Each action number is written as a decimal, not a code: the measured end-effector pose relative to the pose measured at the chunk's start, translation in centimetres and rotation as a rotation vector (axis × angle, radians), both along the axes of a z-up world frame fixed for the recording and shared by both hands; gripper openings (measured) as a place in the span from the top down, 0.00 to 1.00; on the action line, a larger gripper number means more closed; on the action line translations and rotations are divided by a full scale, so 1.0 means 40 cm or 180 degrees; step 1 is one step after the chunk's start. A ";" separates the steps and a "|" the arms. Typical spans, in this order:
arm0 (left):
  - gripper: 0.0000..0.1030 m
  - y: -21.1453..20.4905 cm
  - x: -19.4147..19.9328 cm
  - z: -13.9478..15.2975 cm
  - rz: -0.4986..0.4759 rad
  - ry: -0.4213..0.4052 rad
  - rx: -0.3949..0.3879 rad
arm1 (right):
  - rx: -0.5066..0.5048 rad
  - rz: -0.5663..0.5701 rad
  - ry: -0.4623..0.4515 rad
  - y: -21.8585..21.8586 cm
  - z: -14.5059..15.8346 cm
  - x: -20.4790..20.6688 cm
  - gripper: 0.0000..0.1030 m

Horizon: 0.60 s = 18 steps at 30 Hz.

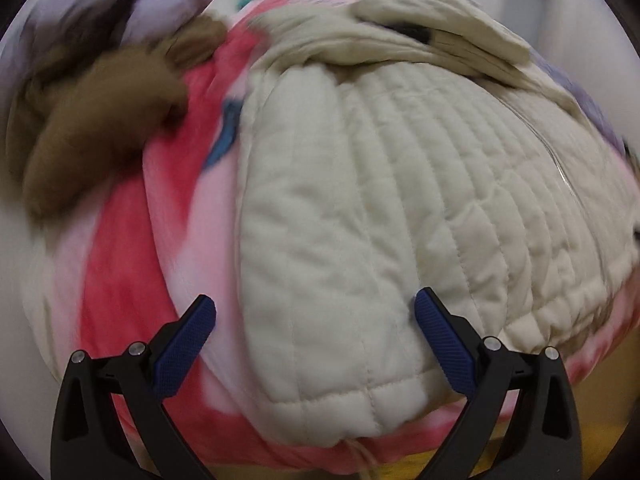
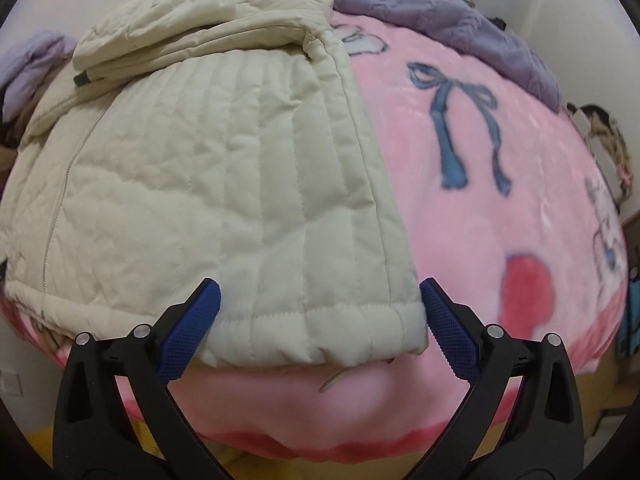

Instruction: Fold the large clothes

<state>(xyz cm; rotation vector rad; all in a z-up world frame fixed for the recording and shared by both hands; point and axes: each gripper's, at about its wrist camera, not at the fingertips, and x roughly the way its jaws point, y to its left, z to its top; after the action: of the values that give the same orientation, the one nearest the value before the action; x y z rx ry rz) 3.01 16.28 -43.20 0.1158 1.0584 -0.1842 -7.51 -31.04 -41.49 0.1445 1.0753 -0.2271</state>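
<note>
A cream quilted jacket (image 1: 380,208) lies flat on a pink blanket (image 1: 120,280), its sleeves folded across the top and its zipper running down the right. My left gripper (image 1: 316,308) is open just above the jacket's near left hem corner, with nothing between its fingers. In the right wrist view the same jacket (image 2: 208,192) fills the left half, hem toward me. My right gripper (image 2: 320,292) is open, straddling the jacket's near right hem corner without pinching it. A thin drawstring (image 2: 332,380) trails below the hem.
The pink blanket (image 2: 500,200) with a blue bow print covers the bed. A purple garment (image 2: 440,12) lies at the far right, a brown garment (image 1: 100,120) and more purple cloth (image 1: 152,4) at the far left. Yellow bedding (image 1: 400,472) shows at the near edge.
</note>
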 end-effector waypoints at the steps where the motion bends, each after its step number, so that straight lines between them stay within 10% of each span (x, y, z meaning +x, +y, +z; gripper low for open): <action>1: 0.05 0.012 0.000 -0.010 0.0191 0.0093 -0.0172 | 0.0004 0.0019 -0.0013 0.001 0.001 0.000 0.09; 18: 0.05 0.010 0.015 -0.032 0.0432 0.0395 -0.0414 | 0.0444 -0.0118 0.0185 -0.045 -0.053 0.040 0.10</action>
<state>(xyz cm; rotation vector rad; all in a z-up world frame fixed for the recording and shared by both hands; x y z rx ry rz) 3.62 16.66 -44.49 -0.0858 1.1704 -0.1383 -5.90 -32.84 -43.60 0.2845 1.1471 -0.1906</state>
